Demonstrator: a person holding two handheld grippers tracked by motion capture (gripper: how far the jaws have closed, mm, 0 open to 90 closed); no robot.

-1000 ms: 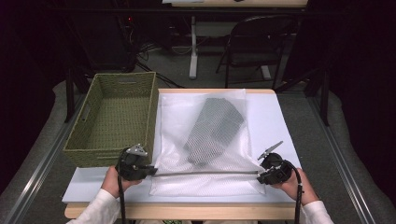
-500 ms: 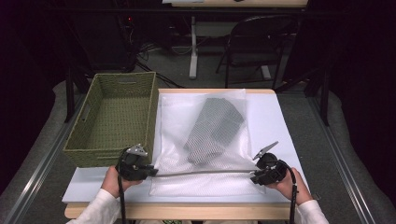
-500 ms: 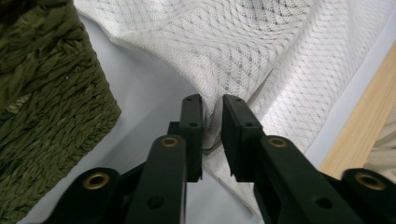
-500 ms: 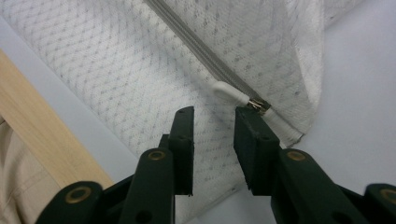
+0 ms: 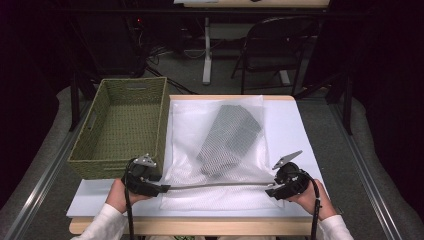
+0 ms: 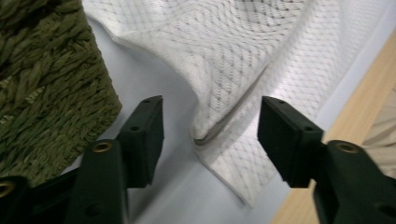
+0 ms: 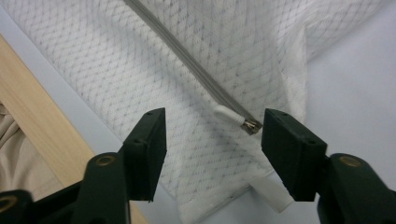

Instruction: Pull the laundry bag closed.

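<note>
My left gripper (image 6: 210, 135) and right gripper (image 7: 212, 133) hang released over the mesh bag (image 5: 215, 150) at the tabletop's near edge; it's light, floppy, so I'd pinch the zipper pull (image 7: 231, 115).

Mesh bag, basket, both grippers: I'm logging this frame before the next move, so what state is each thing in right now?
Mesh bag: flat on the white mat, grey garment inside.
Zipper: closed along the near edge; its pull lies at the right end.
Basket: upright, empty.
Left gripper: open, over the zipper's left end.
Right gripper: open, jaws either side of the pull.
Folding chair: unfolded, beyond the table.
</note>
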